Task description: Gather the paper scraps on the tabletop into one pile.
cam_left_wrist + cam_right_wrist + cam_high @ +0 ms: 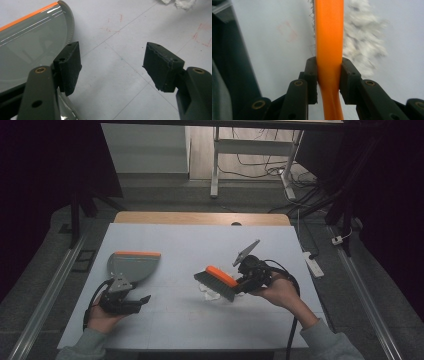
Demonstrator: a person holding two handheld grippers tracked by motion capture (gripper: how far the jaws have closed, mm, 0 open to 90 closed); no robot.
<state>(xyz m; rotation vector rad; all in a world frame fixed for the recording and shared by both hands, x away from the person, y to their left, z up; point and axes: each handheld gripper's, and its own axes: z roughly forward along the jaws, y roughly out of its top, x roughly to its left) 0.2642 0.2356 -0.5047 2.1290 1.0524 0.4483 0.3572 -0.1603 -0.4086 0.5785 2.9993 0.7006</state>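
While the right gripper (246,281) is clamping the orange-backed brush (217,281) over what's probably crumpled tissue (209,293), the dustpan (134,264) is lying at its 9 o'clock, just beside the left gripper (112,67), whose jaws are hanging wide apart, gripping nothing.

Lab or test room – dark curtains (45,165), floor cables (260,167), bare white table (190,245).

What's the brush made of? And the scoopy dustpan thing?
The brush: its orange back looks like smooth, slightly shiny plastic; the dark bristles are probably plastic fibre. The dustpan: seemingly glossy grey plastic, since light streaks reflect off it, with an orange edge, maybe rubber.
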